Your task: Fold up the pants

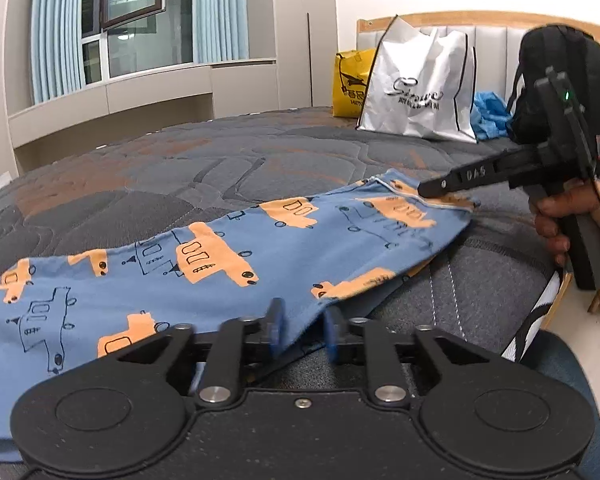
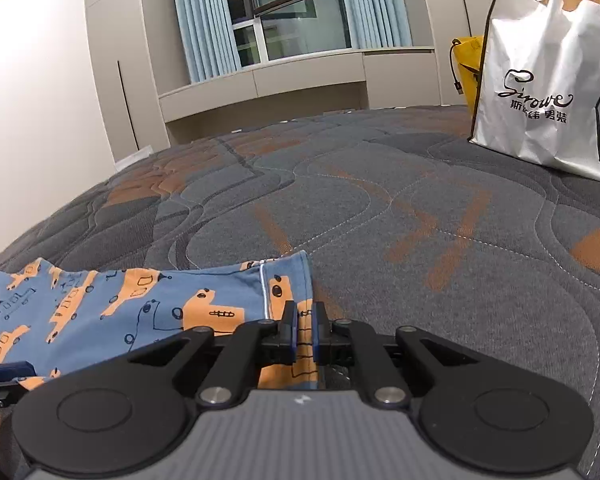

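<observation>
Pants lay flat along the near edge of the bed, blue knit with orange vehicle print. They stretched from lower left toward the right in the left wrist view, one hemmed end pointing at the headboard side.

Left gripper: fingers parted by a moderate gap, blue pads visible on both. The near edge of the pants ran into that gap, cloth draped over the left pad and passing between the two. The pads were not pressed together; the right pad stood clear of the fabric edge. Read as released, straddling the hem rather than pinching it. Slight motion blur on the tips.

Right gripper: fingers drawn close, only a narrow slot between the blue pads, and a fold of the pants filled that slot. Clenched on the cloth just beside the white stitched seam at the pant end. From the left wrist view the same right gripper showed as a black beak whose tip met the far corner of the pants, with the person's hand around the handle.

Background, on the bed and well apart from the pants: a white shopping bag standing upright, a yellow bag behind it, a blue crumpled item and a black backpack near the headboard. Window with pale blue curtains beyond.
</observation>
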A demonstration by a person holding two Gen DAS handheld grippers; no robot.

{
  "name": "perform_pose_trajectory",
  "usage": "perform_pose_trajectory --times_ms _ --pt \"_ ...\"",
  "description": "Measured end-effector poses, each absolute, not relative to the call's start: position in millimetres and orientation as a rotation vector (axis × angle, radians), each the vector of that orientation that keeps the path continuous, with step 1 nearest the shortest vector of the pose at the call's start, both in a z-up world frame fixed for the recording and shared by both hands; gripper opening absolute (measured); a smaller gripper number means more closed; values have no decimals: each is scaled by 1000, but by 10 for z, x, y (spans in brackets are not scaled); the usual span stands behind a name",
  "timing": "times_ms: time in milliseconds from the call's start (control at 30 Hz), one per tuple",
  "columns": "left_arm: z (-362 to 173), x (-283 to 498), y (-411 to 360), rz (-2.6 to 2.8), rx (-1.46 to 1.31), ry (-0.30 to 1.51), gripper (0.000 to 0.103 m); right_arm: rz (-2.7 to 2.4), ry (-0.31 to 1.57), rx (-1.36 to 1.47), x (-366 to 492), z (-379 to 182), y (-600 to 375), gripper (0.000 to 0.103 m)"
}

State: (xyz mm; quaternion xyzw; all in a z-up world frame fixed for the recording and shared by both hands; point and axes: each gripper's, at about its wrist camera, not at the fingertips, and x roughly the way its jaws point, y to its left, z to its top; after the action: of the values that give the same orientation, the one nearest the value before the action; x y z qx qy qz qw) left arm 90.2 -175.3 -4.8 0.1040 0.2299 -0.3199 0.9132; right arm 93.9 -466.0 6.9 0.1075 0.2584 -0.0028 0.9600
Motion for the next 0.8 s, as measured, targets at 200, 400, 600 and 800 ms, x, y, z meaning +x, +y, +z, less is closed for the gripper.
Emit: perform_pose_trajectory --times_ms 200,400,600,800 --pt "109 891 -1505 -587 100 431 90 -61 480 154 830 167 -4577 63" --pt "85 1087 -1148 -356 54 473 98 -4 490 -16 818 166 -4231 90" --pt "72 1091 -565 -207 -13 503 98 -121 589 -136 945 76 -4167 99" --pt "200 980 203 -31 -97 421 102 -180 563 -138 975 164 -4062 103"
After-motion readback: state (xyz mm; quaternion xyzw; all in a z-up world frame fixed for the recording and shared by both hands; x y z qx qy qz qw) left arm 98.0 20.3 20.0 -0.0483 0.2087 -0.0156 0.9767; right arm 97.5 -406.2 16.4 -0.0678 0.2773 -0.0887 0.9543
